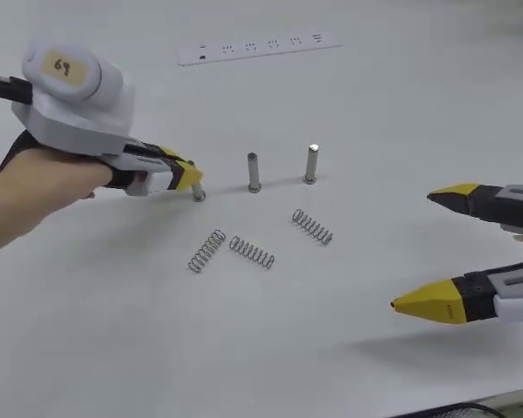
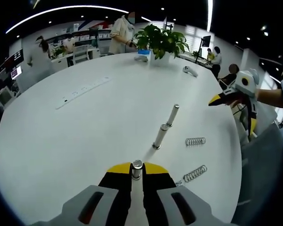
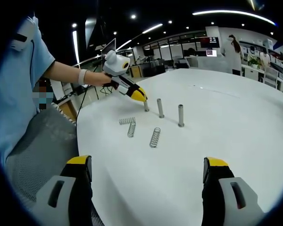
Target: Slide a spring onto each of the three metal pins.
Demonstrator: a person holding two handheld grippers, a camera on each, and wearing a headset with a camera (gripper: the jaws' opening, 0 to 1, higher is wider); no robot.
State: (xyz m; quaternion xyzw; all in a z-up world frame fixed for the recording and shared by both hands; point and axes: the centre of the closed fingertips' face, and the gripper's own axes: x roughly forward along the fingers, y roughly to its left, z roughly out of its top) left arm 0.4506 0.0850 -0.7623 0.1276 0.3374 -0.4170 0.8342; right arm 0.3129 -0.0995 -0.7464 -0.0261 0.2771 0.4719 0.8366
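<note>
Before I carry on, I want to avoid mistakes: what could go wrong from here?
The left gripper is clamped on the left pin; pulling away askew could tip it. The three springs lie flat and loose; the open right gripper may roll one away when pinching. The middle pin and right pin stand ungripped; a sweep might topple them.

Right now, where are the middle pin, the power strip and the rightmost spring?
middle pin (image 1: 254,172), head view, shaft.
power strip (image 1: 257,48), head view, top face.
rightmost spring (image 1: 312,226), head view, middle coils.
</note>
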